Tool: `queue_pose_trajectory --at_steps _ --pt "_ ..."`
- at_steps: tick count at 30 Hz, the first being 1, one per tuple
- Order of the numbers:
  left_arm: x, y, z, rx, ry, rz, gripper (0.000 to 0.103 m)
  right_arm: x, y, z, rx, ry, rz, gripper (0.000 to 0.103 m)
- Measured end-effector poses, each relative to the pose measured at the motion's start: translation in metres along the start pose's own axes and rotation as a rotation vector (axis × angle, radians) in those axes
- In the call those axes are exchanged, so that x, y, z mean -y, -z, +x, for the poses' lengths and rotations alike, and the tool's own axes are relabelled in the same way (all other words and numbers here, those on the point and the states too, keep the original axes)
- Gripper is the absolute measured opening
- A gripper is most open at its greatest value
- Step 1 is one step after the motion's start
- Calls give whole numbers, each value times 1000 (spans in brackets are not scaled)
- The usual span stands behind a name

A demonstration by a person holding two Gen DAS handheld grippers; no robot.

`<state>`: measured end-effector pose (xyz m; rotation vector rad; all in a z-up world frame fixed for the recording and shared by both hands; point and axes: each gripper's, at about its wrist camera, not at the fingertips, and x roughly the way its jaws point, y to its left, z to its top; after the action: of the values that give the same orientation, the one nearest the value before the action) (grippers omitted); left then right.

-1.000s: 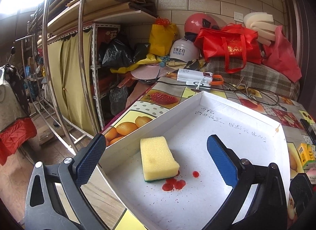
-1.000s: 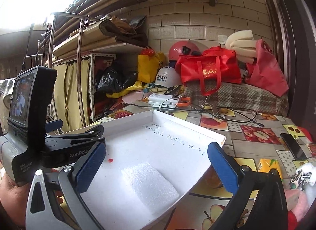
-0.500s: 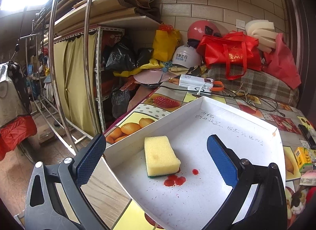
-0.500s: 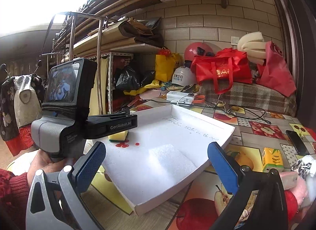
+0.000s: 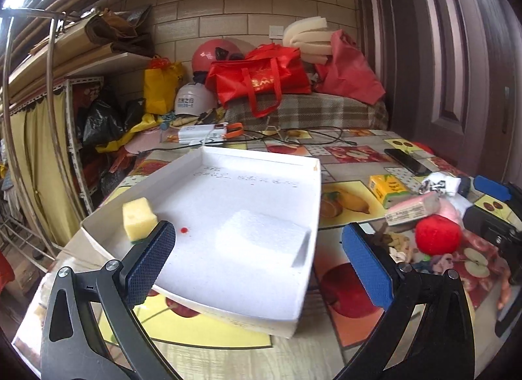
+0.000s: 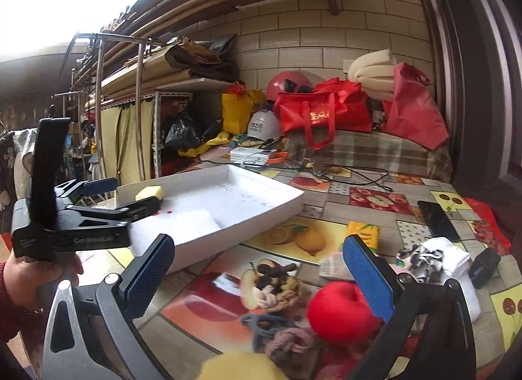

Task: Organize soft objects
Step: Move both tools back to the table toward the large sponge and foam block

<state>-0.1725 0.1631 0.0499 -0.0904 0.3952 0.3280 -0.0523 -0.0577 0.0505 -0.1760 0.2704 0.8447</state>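
Observation:
A white tray (image 5: 303,249) lies on the fruit-print table, with a yellow sponge (image 5: 138,218) in its near left corner and a white foam block (image 5: 261,236) in the middle. My left gripper (image 5: 257,262) is open and empty over the tray's near edge. It also shows in the right wrist view (image 6: 120,197). My right gripper (image 6: 257,274) is open and empty above a pile of soft things: a red ball (image 6: 341,313), knitted pieces (image 6: 277,285), and a white sock bundle (image 6: 434,257). The ball (image 5: 438,234) lies right of the tray.
A yellow juice carton (image 5: 388,187), a pink pack (image 5: 412,208) and a black phone (image 5: 406,161) lie on the table's right side. Cables, a white power strip (image 5: 202,133), red bags (image 5: 261,79) and helmets crowd the back. A metal rack stands at the left.
Both grippers have swung right and pulled back from the tray. The left one has left the sponge in the tray's corner. The soft pile has come under the right gripper.

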Motion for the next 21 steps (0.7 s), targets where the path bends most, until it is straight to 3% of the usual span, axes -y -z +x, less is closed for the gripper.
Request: queue_pose_trajectory --at_steps 6,11,14,17,21 --pt "61 4 8 -157 333 115 103 122 19 -17 -126 267 212 103" --pt "106 14 4 -285 483 175 103 164 31 -19 -267 329 242 103" --pt "134 27 0 -352 522 260 103 172 40 -5 -371 314 267 103" --pt "155 38 1 -406 499 344 103 169 45 13 -448 292 248 103" --pt "161 46 13 -482 464 361 100 174 44 37 -504 296 253 103"
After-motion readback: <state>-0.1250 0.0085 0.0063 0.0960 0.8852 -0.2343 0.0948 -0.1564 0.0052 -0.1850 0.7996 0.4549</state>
